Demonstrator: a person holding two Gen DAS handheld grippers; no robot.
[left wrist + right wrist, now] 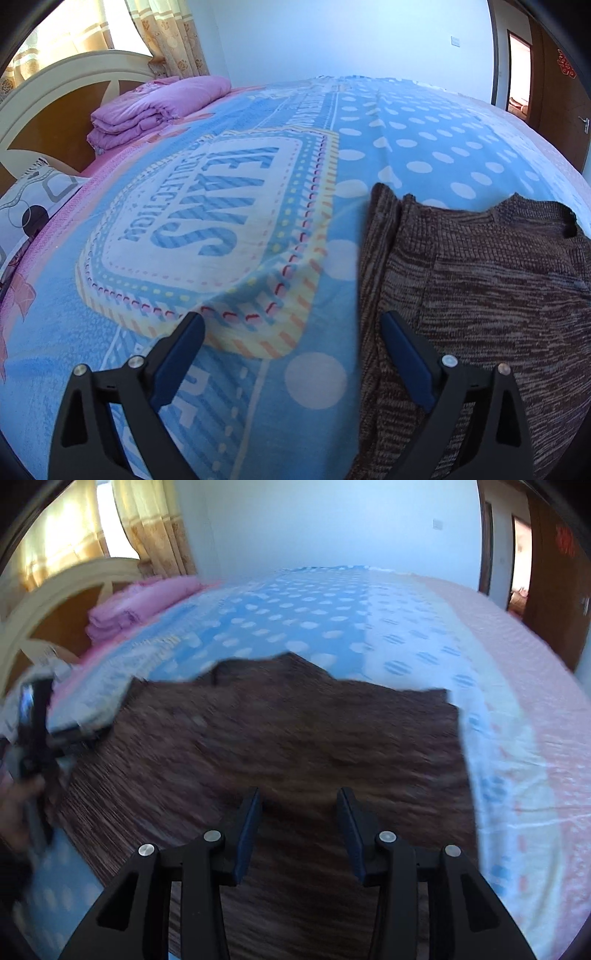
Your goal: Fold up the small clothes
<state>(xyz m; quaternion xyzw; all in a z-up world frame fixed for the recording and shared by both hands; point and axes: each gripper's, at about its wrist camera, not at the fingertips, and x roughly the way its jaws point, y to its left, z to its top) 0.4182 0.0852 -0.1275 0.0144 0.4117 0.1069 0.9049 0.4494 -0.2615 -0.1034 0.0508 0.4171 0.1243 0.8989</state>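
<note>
Brown knit sweater (pixel 480 280) spread flat on the bed, over the blue dotted blanket (pixel 406 122), filling the lower right of the left wrist view and the middle of the right wrist view; laid out smooth, probably so that edges and sleeves can be found and folded one at a time. Along its left side, a narrow strip already turned in, making a straight edge, likely a sleeve or side panel folded over. Left tongs (pixel 291 325) spread very wide, holding nothing, straddling that left edge with one finger over the blanket and the other over the knit; placed so, seemingly, either to let the fold lie or to take a fresh grip. Right tongs (pixel 299 801) partly open, nothing between the fingers, hanging above the middle of the sweater in a blurred frame; contact with the cloth impossible to tell. At the left edge of the right wrist view, a hand (pixel 18 812) holding the other tool. Folded pink quilt (pixel 155 107) at upper left by the headboard (pixel 48 85), well apart from the work, and a patterned pillow (pixel 33 199) below it.
</note>
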